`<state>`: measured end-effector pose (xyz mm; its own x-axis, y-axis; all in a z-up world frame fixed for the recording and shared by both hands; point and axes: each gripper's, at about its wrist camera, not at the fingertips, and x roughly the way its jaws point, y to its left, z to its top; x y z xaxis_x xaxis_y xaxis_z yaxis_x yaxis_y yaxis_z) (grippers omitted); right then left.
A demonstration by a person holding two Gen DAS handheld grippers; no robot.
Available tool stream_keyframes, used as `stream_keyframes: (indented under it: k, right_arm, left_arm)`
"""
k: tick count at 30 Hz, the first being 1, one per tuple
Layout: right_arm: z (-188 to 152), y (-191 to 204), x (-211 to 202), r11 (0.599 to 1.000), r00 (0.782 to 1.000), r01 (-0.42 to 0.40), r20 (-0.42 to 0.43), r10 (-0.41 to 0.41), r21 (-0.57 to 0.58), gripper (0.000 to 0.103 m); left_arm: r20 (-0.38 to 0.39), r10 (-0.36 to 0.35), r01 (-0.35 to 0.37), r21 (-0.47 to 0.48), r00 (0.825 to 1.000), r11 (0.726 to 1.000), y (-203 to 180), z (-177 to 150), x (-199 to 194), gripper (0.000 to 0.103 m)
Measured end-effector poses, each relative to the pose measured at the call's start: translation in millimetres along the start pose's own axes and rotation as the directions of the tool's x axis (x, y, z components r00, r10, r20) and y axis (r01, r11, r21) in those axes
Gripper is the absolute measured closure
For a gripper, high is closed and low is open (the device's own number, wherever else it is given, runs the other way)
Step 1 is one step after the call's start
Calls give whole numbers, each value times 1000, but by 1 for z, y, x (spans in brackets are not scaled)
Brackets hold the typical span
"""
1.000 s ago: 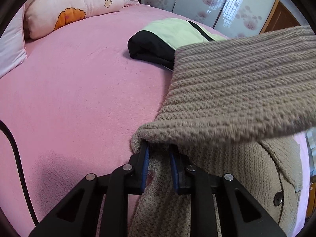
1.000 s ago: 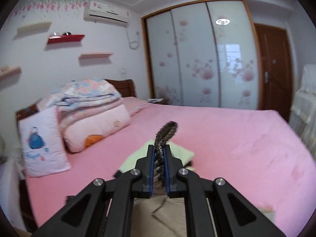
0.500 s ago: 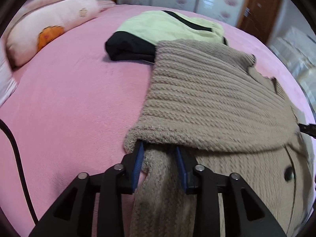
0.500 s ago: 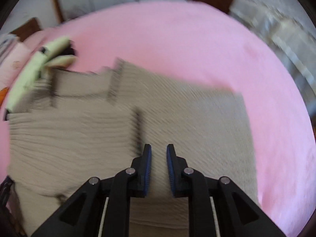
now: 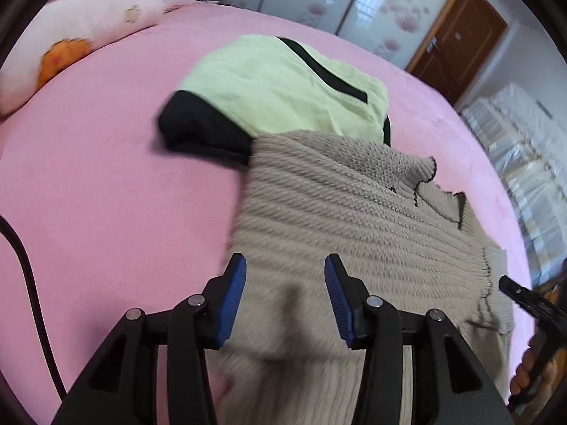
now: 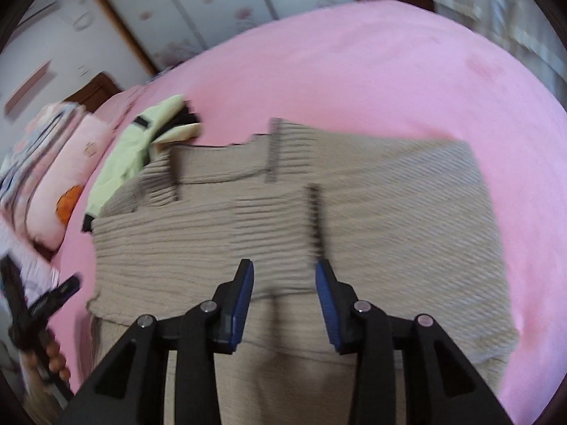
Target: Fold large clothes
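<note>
A beige ribbed knit cardigan (image 5: 354,219) lies folded on the pink bed; it also shows in the right wrist view (image 6: 372,212), spread flat with its dark-edged collar toward the far side. My left gripper (image 5: 285,272) is open and empty just above the cardigan's left edge. My right gripper (image 6: 283,276) is open and empty above the cardigan's near middle. Each gripper shows at the edge of the other's view, the right one (image 5: 524,301) and the left one (image 6: 42,301).
A folded light-green and black garment (image 5: 276,88) lies on the pink bed (image 5: 106,177) just beyond the cardigan, touching it. Pink pillows and folded quilts (image 6: 53,163) are stacked at the headboard. A black cable (image 5: 24,265) runs along the left. Wardrobe doors (image 6: 212,10) stand behind.
Both grippers opened and let go of the cardigan. The lifted half came down onto the rest, so the cardigan now lies folded flat. Both grippers drew back above it.
</note>
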<state>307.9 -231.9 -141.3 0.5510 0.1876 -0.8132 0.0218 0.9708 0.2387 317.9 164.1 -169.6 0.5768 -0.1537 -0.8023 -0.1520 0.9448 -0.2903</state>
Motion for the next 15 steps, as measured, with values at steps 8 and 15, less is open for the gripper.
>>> stream_keyframes:
  k: [8, 15]
  right_arm:
    - [10, 74, 49, 986, 1000, -25, -2, 25, -164, 67]
    - [19, 14, 71, 980, 989, 149, 15, -148, -132, 96]
  left_arm:
    - [-1, 49, -48, 152, 999, 987, -62, 16, 55, 58]
    - [28, 23, -28, 189, 999, 981, -44, 19, 74, 62]
